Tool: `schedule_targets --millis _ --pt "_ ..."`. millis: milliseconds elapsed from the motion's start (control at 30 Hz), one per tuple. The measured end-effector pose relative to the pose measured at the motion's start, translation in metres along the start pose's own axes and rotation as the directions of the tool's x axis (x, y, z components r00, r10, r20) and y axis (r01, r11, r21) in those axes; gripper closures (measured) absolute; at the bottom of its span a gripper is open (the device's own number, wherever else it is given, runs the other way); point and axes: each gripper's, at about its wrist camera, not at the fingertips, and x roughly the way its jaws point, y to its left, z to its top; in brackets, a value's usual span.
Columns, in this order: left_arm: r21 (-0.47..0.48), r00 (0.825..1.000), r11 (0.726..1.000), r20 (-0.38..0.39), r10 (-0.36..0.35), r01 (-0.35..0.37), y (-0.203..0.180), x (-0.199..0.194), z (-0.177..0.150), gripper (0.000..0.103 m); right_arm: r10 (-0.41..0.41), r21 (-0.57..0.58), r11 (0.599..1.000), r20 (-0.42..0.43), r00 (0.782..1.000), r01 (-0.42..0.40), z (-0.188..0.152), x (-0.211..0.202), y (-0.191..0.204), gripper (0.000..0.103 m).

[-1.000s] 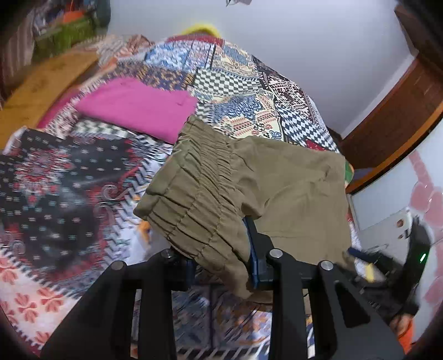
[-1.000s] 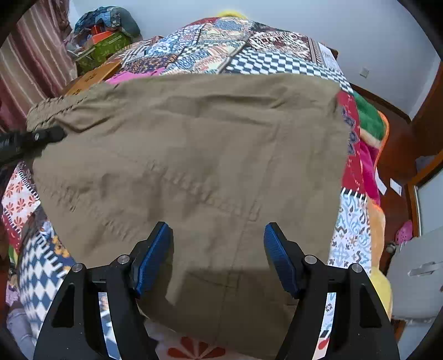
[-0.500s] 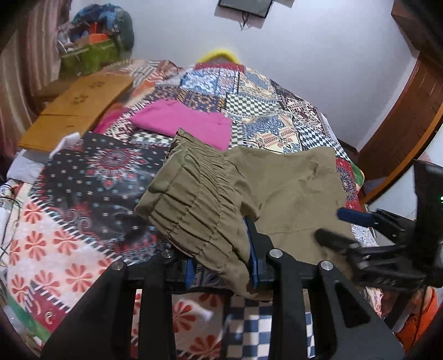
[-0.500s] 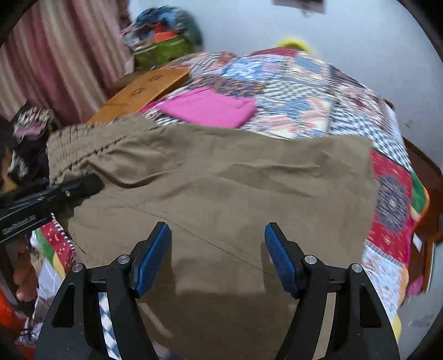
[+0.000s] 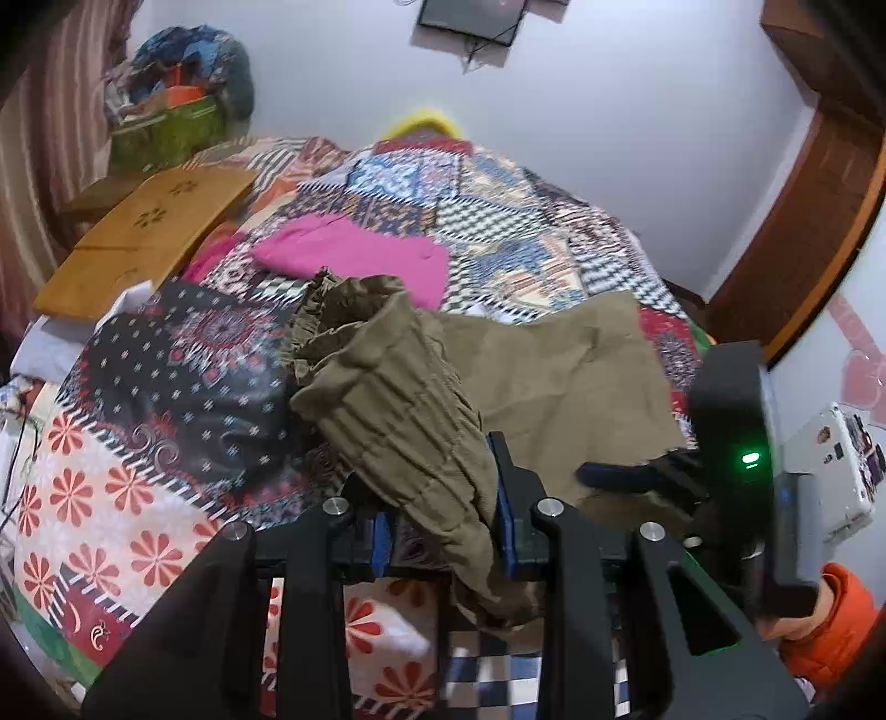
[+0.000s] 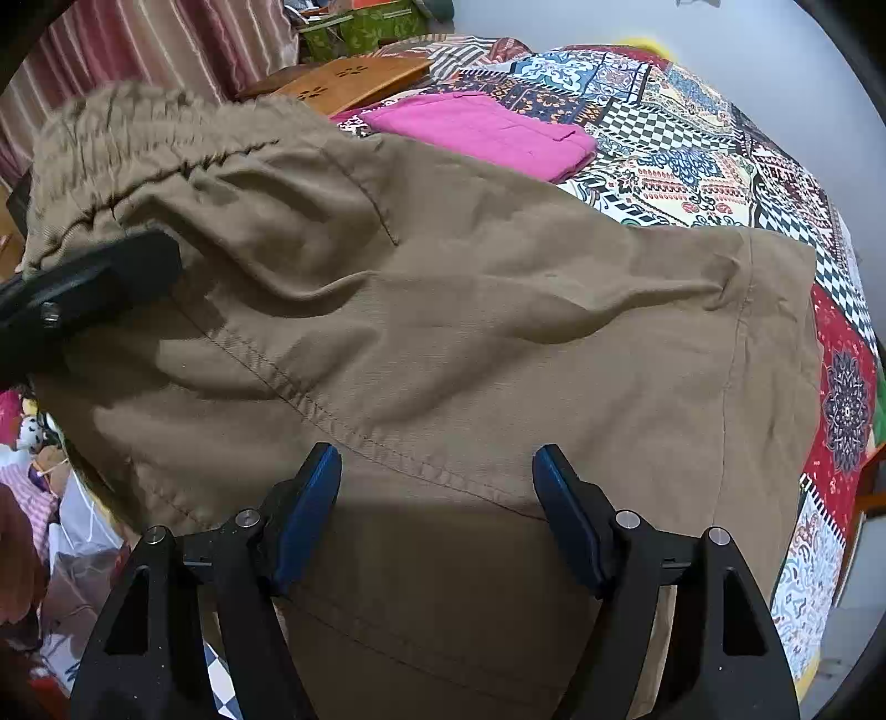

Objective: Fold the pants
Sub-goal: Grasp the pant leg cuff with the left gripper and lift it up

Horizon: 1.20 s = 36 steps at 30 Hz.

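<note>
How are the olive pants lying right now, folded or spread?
Partly folded: the olive pants lie doubled, waistband bunched in the left claw; right claw open.

The pants [image 6: 470, 332] hide the patchwork bedspread [image 6: 692, 160] beneath them, and their lower hem runs off the frame's bottom.

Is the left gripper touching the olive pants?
Touching: the left wrist view shows the left gripper with its blue pads pinched on the bunched waistband of the olive pants.

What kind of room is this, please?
Most likely a bedroom at home: a bed under a patchwork bedspread, folded pink clothing lying on it, striped curtains and piled belongings beside.
</note>
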Motion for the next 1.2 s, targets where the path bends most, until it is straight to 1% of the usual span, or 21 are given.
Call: schedule_targets --millis 200,300,367,500,567,633,667,700,767,867,967,1133,1200 --pt "0.076 0.999 0.997 0.037 0.016 -0.019 -0.024 -0.007 0.007 0.075 0.017 0.032 0.999 0.017 1.0 -0.017 0.001 -0.008 -0.003 0.035" --pt "0.11 0.999 0.994 0.049 0.021 -0.026 -0.029 -0.01 0.012 0.075 0.019 0.058 0.998 0.051 0.999 -0.022 -0.001 -0.025 -0.013 0.035" --pt "0.14 0.998 0.989 0.063 0.033 -0.041 -0.033 -0.012 0.014 0.076 0.021 0.083 0.996 0.093 0.995 -0.029 -0.009 -0.045 -0.024 0.035" --pt "0.182 0.997 0.982 0.068 0.031 -0.043 -0.043 -0.014 0.019 0.076 0.002 0.153 0.988 0.124 0.992 -0.022 -0.034 -0.072 -0.051 0.035" --pt "0.202 0.996 0.978 0.079 0.029 -0.045 -0.051 -0.016 0.021 0.076 -0.01 0.177 0.984 0.114 0.993 -0.011 -0.044 -0.073 -0.06 0.035" --pt "0.222 0.996 0.974 0.092 0.02 -0.04 -0.062 -0.02 0.023 0.076 -0.023 0.193 0.981 0.072 0.997 0.009 -0.055 -0.061 -0.067 0.035" --pt "0.23 0.995 0.972 0.096 0.015 -0.037 -0.066 -0.021 0.024 0.076 -0.02 0.198 0.98 0.054 0.998 0.009 -0.059 -0.056 -0.068 0.035" --pt "0.244 0.995 0.969 0.101 0.005 -0.03 -0.072 -0.022 0.025 0.076 0.0 0.206 0.978 0.046 0.999 -0.009 -0.064 -0.048 -0.07 0.034" --pt "0.274 0.994 0.962 0.108 -0.008 -0.022 -0.086 -0.024 0.026 0.076 0.014 0.23 0.973 0.067 0.998 -0.029 -0.068 -0.045 -0.073 0.03" --pt "0.304 0.994 0.953 0.102 -0.031 -0.002 -0.103 -0.022 0.028 0.077 0.014 0.227 0.974 0.074 0.997 -0.03 -0.068 -0.046 -0.07 0.029" --pt "0.328 0.994 0.944 0.095 -0.051 0.017 -0.121 -0.02 0.028 0.078 -0.001 0.215 0.976 0.089 0.996 -0.018 -0.071 -0.047 -0.067 0.029" --pt "0.375 0.993 0.926 0.085 -0.077 0.039 -0.147 -0.018 0.025 0.078 0.027 0.237 0.97 0.108 0.994 -0.052 -0.077 -0.06 -0.074 0.029" --pt "0.386 0.993 0.922 0.08 -0.083 0.046 -0.153 -0.016 0.023 0.078 0.034 0.245 0.967 0.127 0.991 -0.064 -0.079 -0.072 -0.08 0.031"
